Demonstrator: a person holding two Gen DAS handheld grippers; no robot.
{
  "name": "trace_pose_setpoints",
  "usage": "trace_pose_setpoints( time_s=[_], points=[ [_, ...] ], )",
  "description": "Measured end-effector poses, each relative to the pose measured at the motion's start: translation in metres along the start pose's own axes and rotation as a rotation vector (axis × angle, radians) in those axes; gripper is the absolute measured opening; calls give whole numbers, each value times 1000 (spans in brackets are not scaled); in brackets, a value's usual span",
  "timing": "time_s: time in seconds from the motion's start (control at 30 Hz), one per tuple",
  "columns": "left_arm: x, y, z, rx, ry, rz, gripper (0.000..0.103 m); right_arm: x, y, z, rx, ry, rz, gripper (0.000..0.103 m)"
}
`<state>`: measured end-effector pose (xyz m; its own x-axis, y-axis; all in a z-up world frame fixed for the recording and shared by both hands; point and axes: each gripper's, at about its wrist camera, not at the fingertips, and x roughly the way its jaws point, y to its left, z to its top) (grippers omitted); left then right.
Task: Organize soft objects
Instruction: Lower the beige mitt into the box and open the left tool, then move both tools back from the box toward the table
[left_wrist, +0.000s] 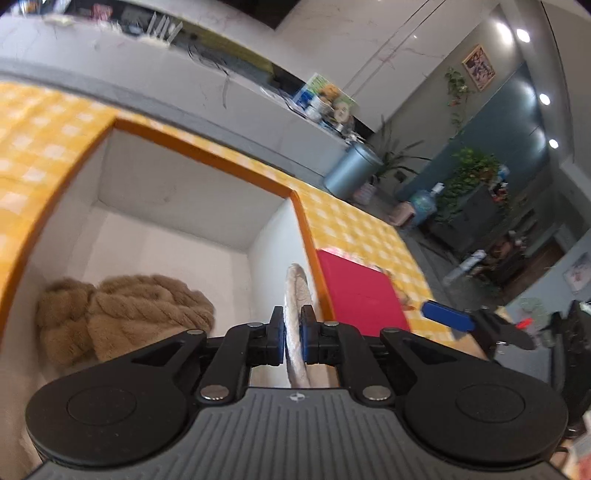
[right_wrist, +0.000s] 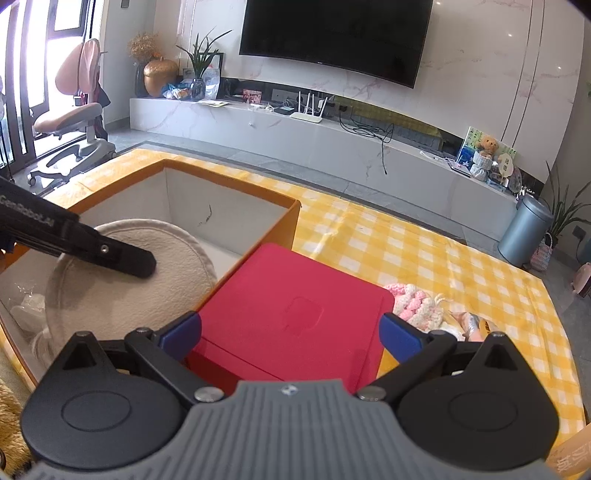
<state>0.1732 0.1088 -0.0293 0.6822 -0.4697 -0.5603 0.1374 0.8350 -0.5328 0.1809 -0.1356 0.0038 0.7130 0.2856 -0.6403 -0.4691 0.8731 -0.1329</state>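
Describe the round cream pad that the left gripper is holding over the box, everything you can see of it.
The round cream pad is a flat fabric disc, off-white, soft and fleecy-looking, with a stitched raised rim. It stands on edge, upright, clamped between the fingers of the left gripper, whose pads press on both faces. It hangs inside the orange-rimmed storage box, near the wall beside the red box. A brown furry item lies apart from it in the box. Whether its lower edge touches the floor cannot be seen.
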Motion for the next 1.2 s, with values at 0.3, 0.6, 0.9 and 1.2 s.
trace_pose_setpoints(
  time_s=[0.3, 0.6, 0.9, 1.2],
  points=[
    [-41, -36, -8, 135, -259, 132, 83, -4, 4, 0, -28, -7, -28, 100],
    [-60, -65, -5, 200, -354, 243, 84, -13, 2, 4, -37, -42, -57, 100],
    [-66, -93, -8, 218, -340, 396, 72, -41, -18, 11, 31, -107, -82, 100],
    [-67, -128, -22, 248, -374, 370, 80, -62, -52, 16, 104, -149, -123, 100]
  ],
)
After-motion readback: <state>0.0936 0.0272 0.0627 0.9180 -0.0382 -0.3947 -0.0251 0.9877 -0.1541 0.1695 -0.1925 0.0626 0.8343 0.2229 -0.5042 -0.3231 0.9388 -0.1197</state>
